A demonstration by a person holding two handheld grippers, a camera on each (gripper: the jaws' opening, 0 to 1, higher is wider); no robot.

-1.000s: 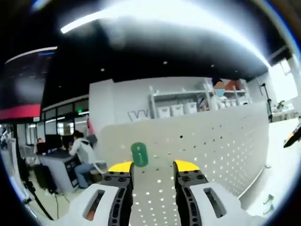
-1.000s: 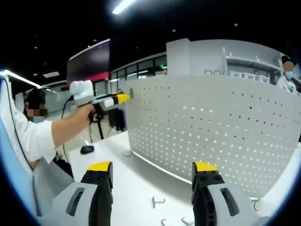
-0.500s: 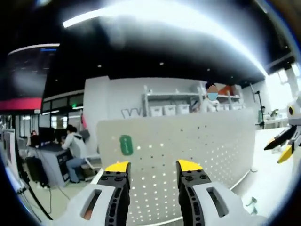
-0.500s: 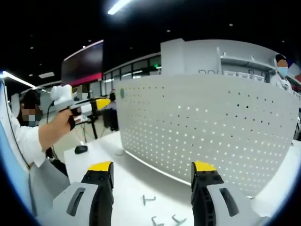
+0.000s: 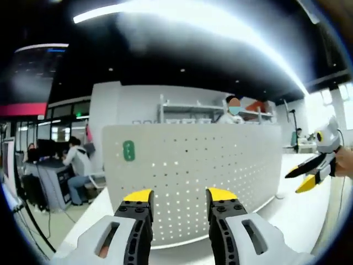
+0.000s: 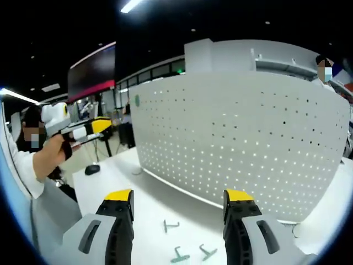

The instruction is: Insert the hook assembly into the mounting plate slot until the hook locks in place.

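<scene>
The white perforated mounting plate [image 5: 209, 182] stands upright on a white table, with a small green tag [image 5: 128, 150] near its upper left corner. My left gripper [image 5: 179, 196] is open and empty, held back from the plate. My right gripper [image 5: 296, 182] enters from the right, jaws apart. In the right gripper view the plate [image 6: 242, 149] spans the middle. Three small grey hooks [image 6: 171, 225] [image 6: 181, 256] [image 6: 207, 252] lie on the table just ahead of my open right gripper [image 6: 177, 196]. At the left, a hand holds the left gripper [image 6: 105, 126] away from the plate's edge.
The white table [image 6: 110, 182] carries a small black object [image 6: 91, 169] near its left edge. A person in white sleeves [image 6: 22, 165] is at the far left. Behind the plate are shelves with bins [image 5: 187, 113], a seated person at a desk [image 5: 74, 165] and another standing person.
The left gripper has pulled back and away from the plate's green-tagged corner. The right gripper has shifted slightly, and the hooks now sit closer in front of it.
</scene>
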